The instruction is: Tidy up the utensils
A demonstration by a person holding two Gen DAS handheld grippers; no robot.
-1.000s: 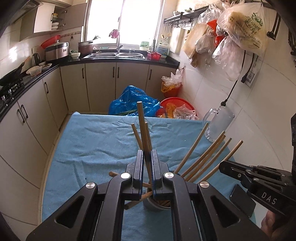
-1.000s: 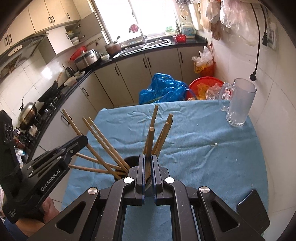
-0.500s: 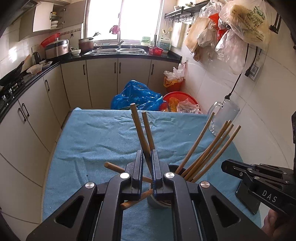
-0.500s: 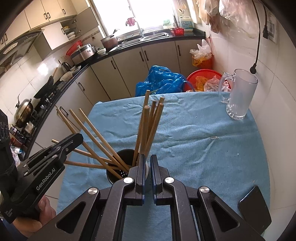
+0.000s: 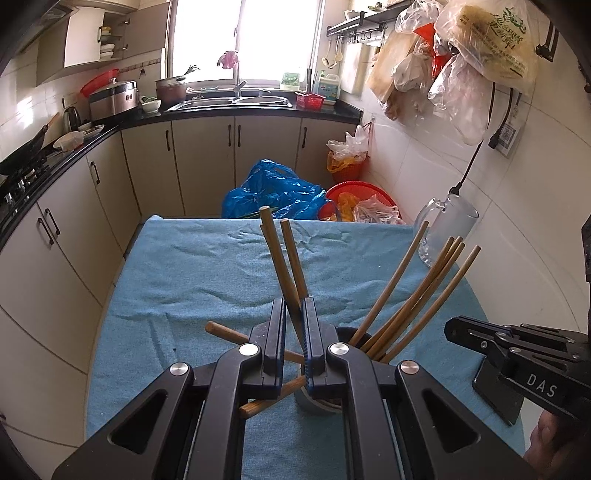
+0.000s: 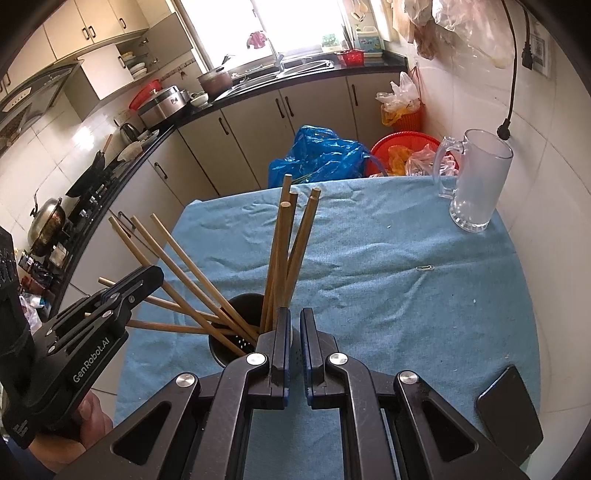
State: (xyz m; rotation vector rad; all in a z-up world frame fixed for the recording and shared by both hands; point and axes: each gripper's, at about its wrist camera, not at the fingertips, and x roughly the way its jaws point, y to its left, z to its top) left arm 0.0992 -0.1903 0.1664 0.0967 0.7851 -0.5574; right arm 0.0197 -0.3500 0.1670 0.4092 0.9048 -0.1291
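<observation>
Chopsticks, two round wooden sticks (image 5: pixel 286 266), pinched upright in left gripper (image 5: pixel 294 334) jaws, just above black perforated holder (image 6: pixel 236 343); right gripper (image 6: pixel 294 341) jaws narrowly apart, empty, beside holder.

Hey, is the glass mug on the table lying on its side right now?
No, the glass mug stands upright on the blue cloth, its open mouth facing up and its handle to the side.

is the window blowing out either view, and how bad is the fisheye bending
Left wrist view: the window is blown out white, and the cabinets bow outward at the edge. Right wrist view: the window is overexposed too, the wall tiles curve, yet the chopsticks and glass mug stay sharp.
</observation>
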